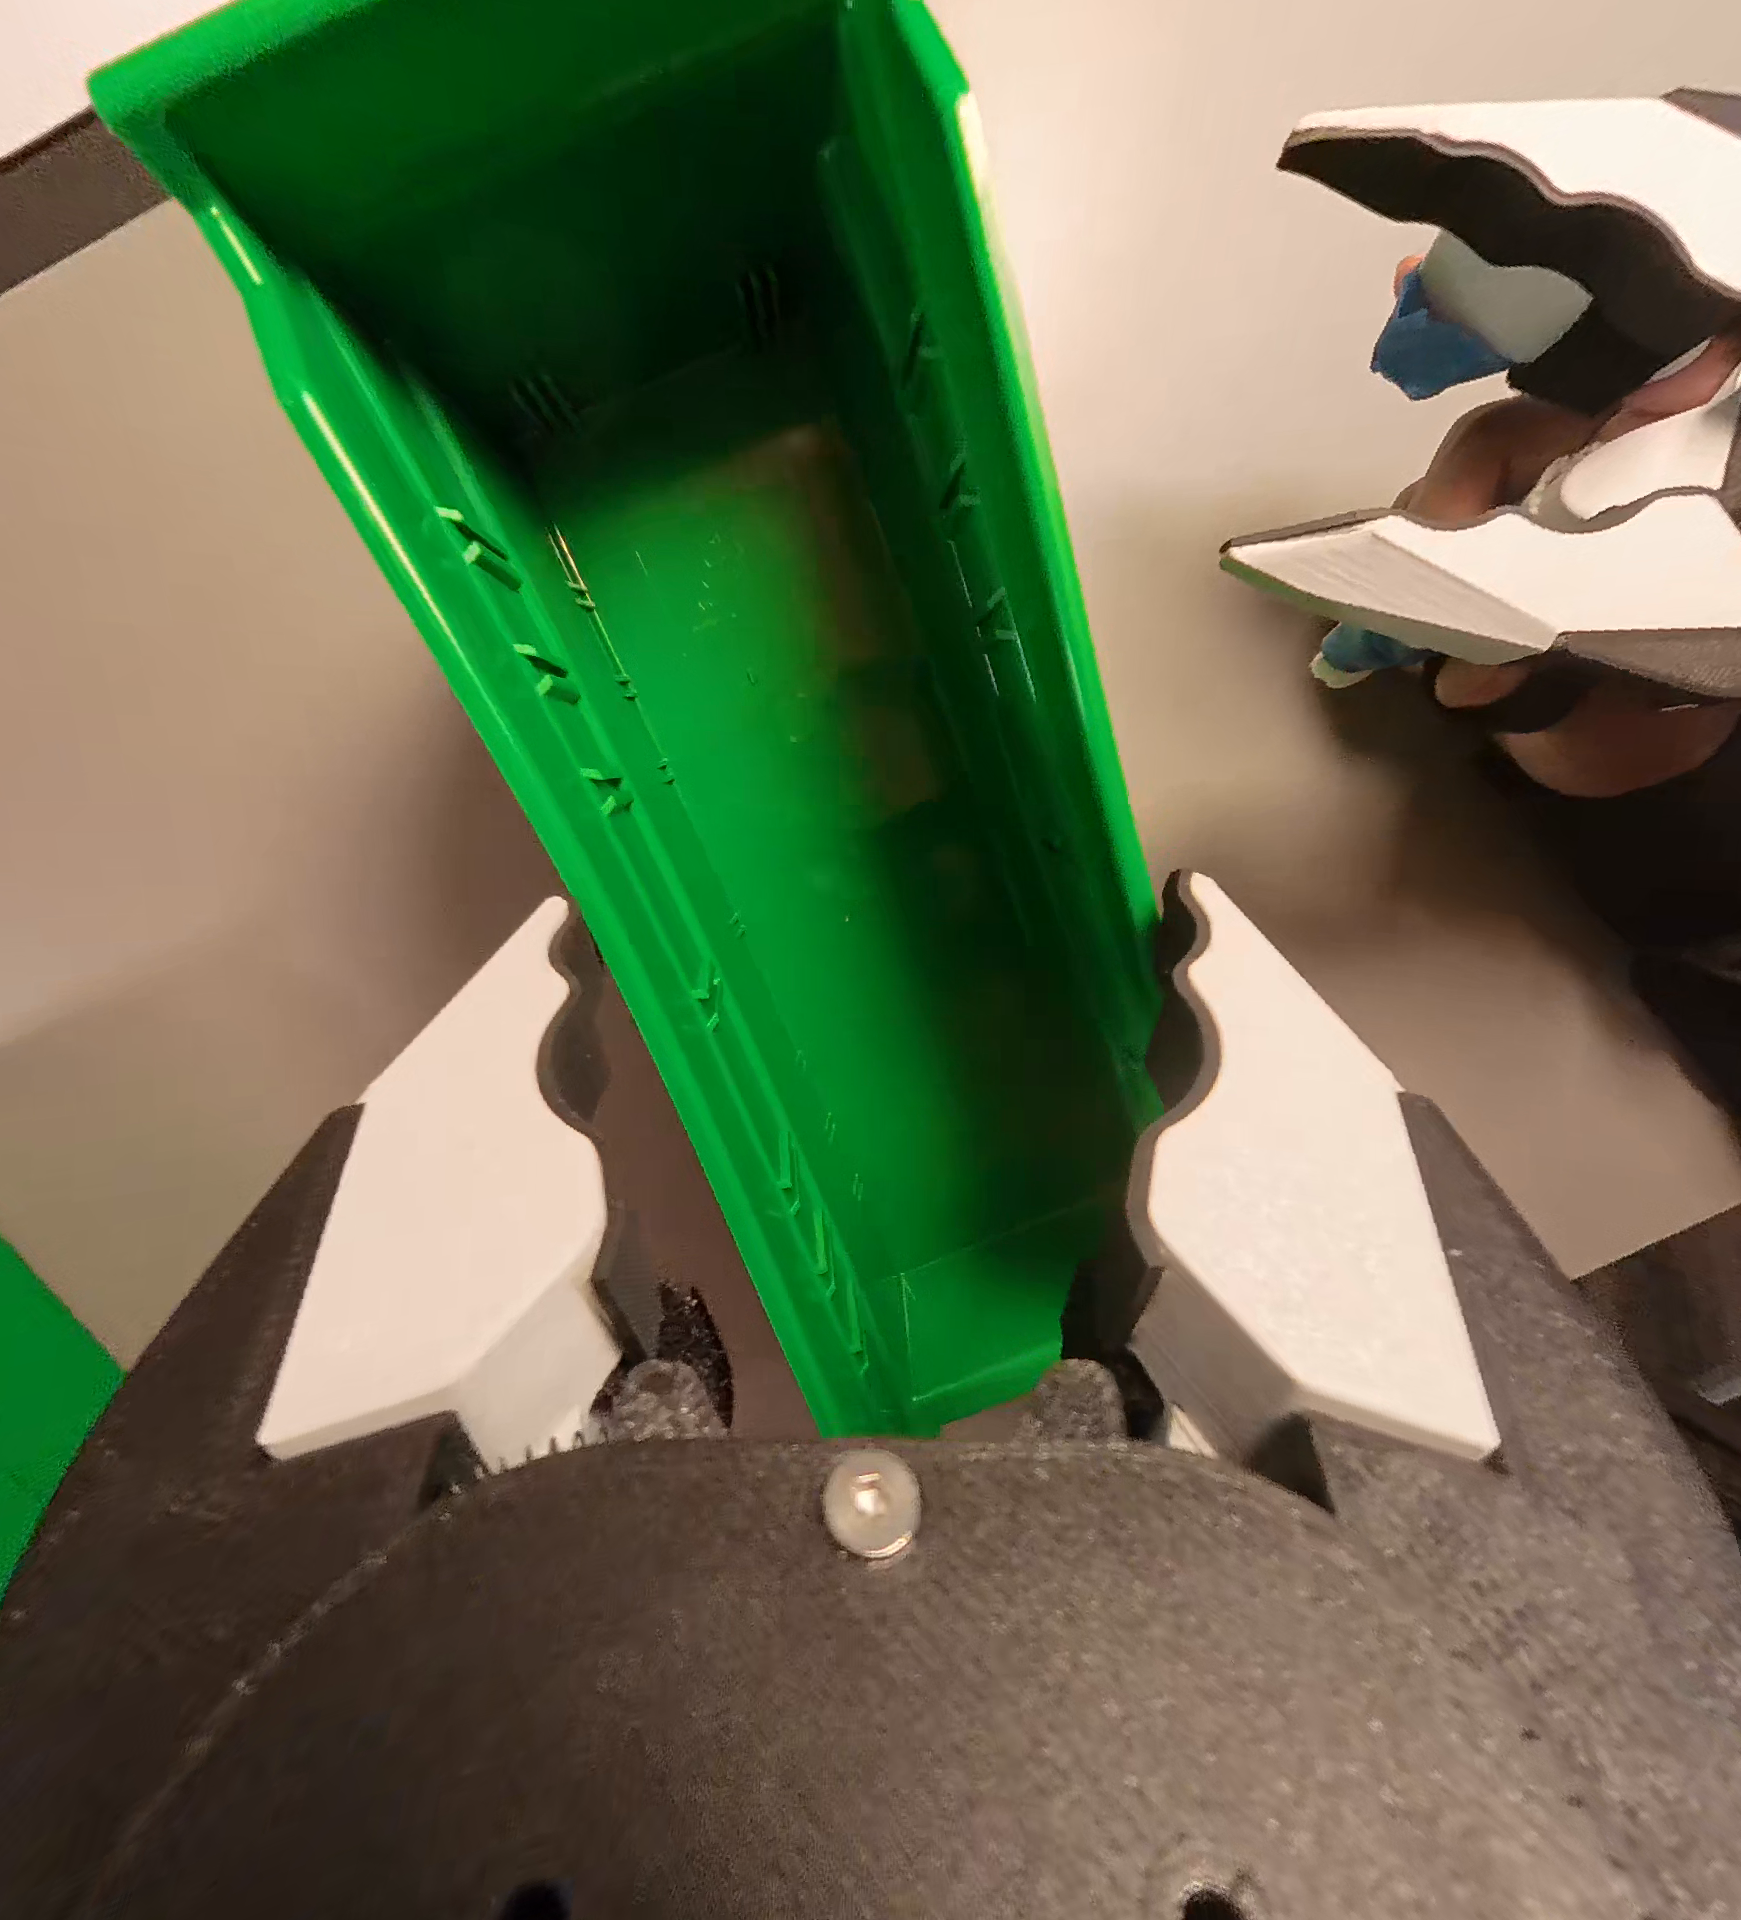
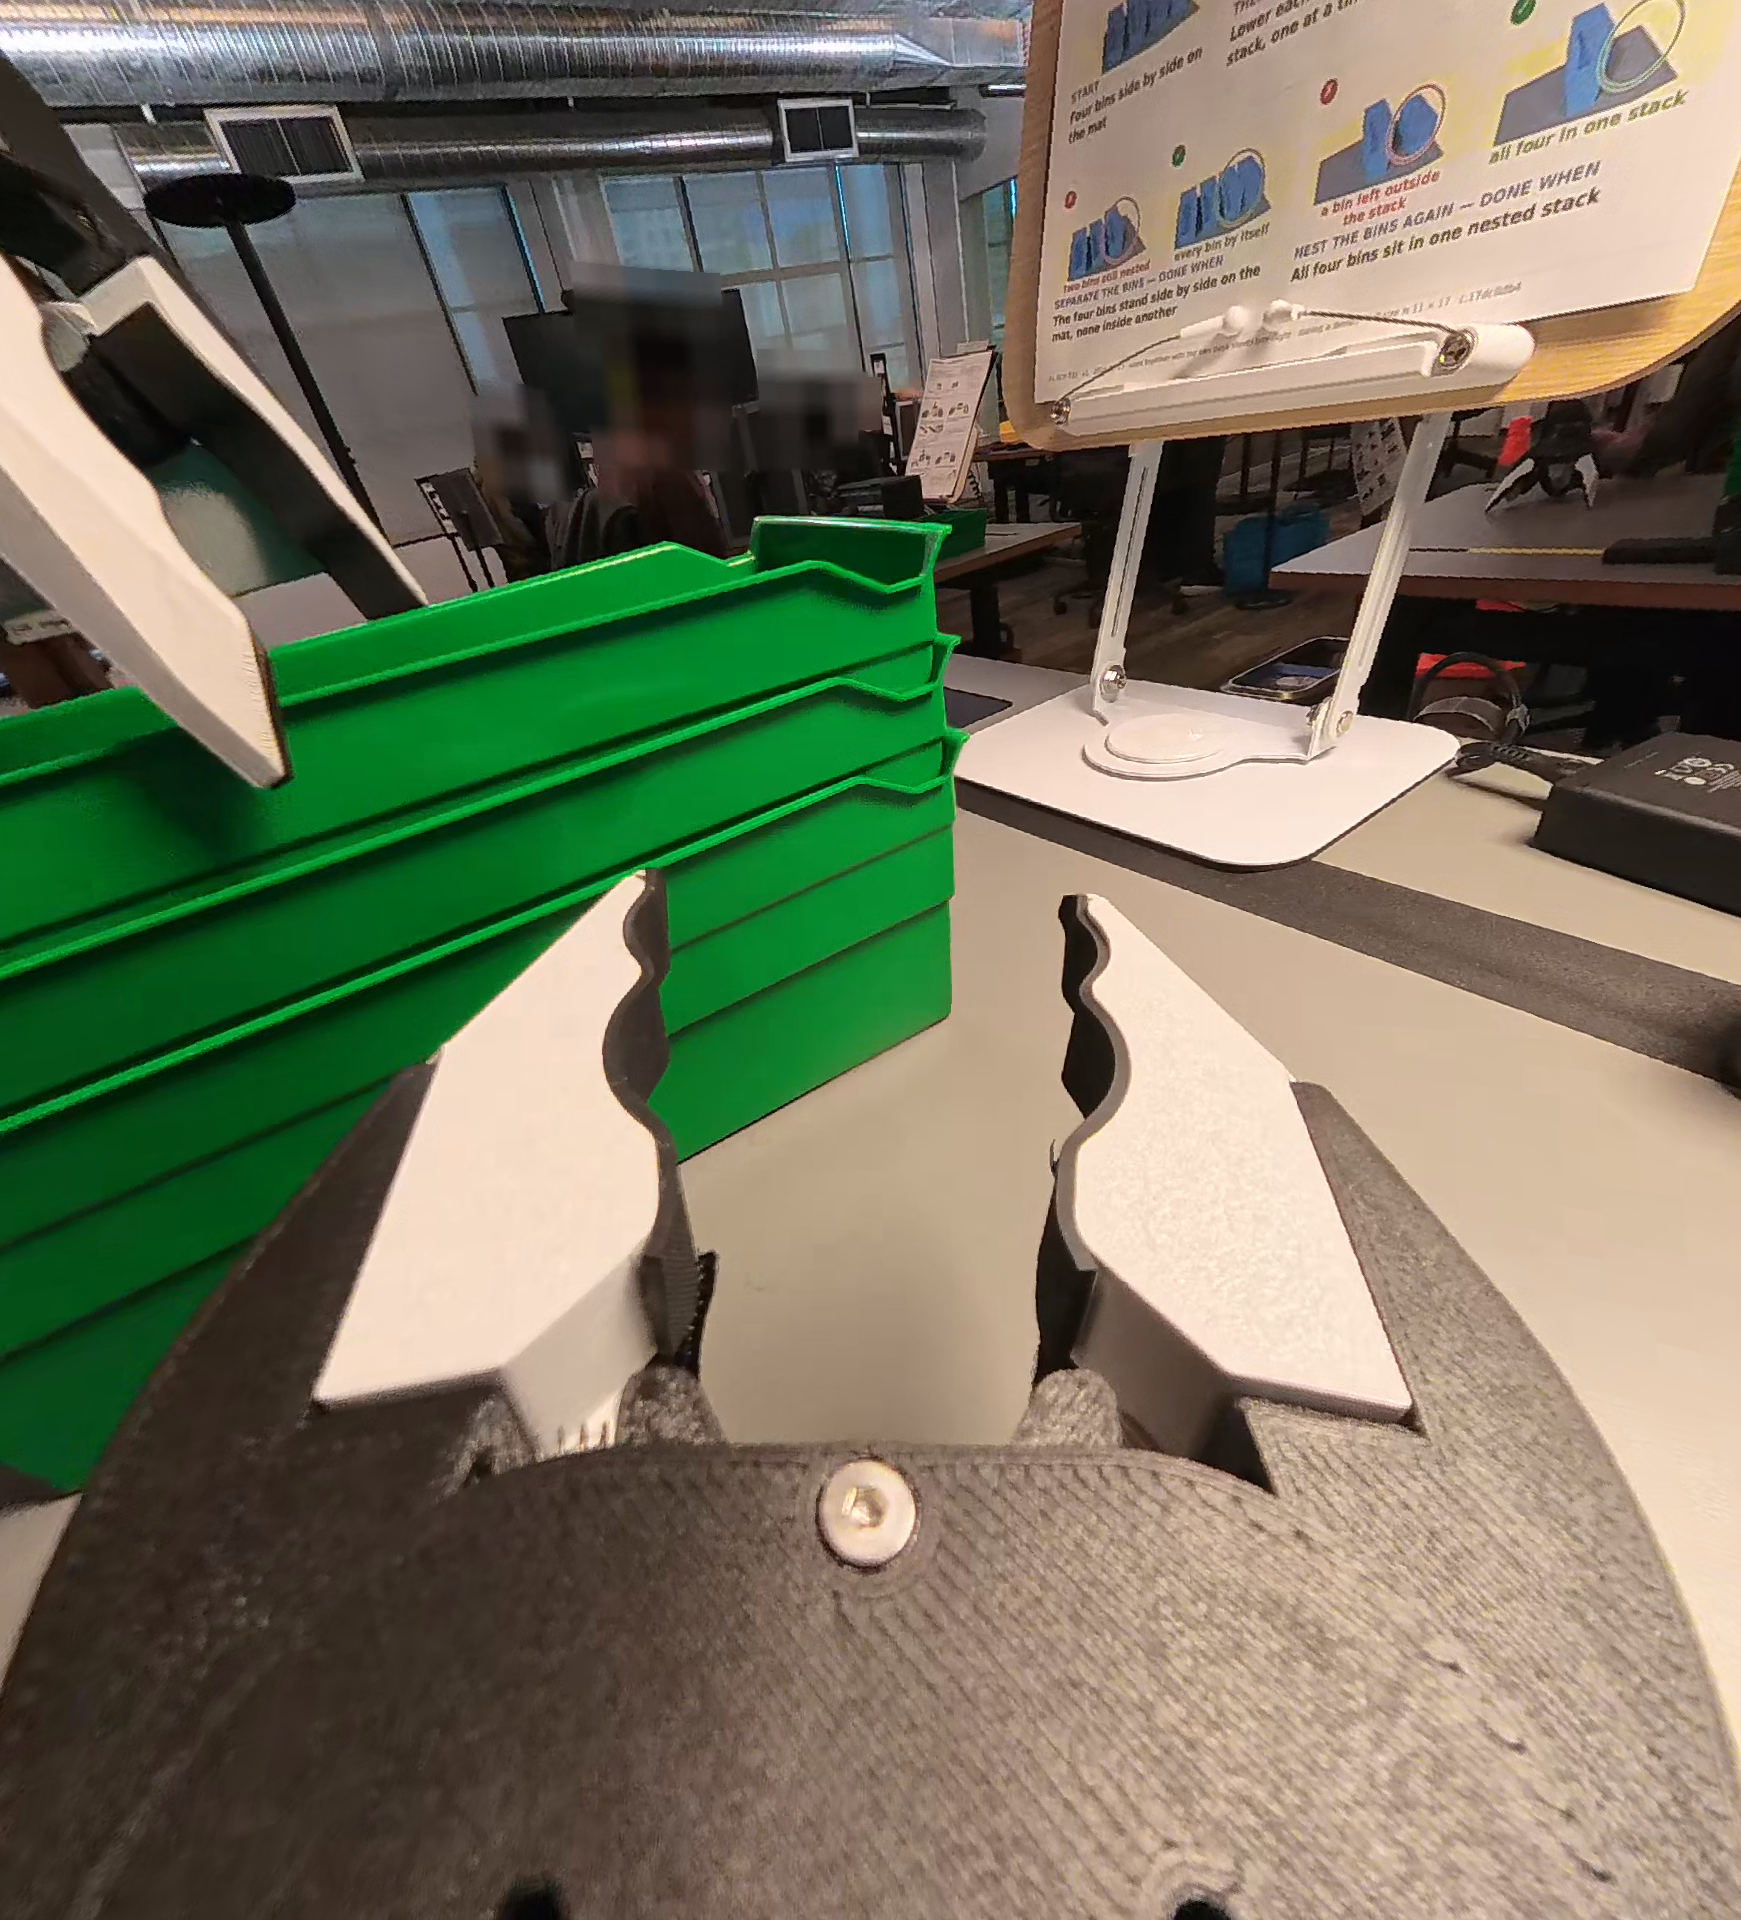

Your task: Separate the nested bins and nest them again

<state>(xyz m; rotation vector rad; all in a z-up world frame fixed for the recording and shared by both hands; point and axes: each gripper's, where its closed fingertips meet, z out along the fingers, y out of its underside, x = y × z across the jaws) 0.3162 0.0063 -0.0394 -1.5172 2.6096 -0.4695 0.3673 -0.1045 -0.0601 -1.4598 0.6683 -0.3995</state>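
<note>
Left wrist view: a long green bin runs straight out along the left gripper, its long axis from 6 o'clock up to 12 o'clock, open side toward the camera. The gripper is parted wide; its right finger lies against the bin's right wall, the left finger stands just clear of the other wall. Whether that amounts to a hold, I cannot tell. The right gripper waits at 2 o'clock, open and empty.

Right wrist view: the nested stack of green bins sits on the bench at 10 o'clock from the right gripper, long axis across the view. This gripper is wide open, holding nothing, its left finger overlapping the stack's near corner in view. The left gripper's fingertip shows over the stack's top, so it looks nearer to the lift.
</note>
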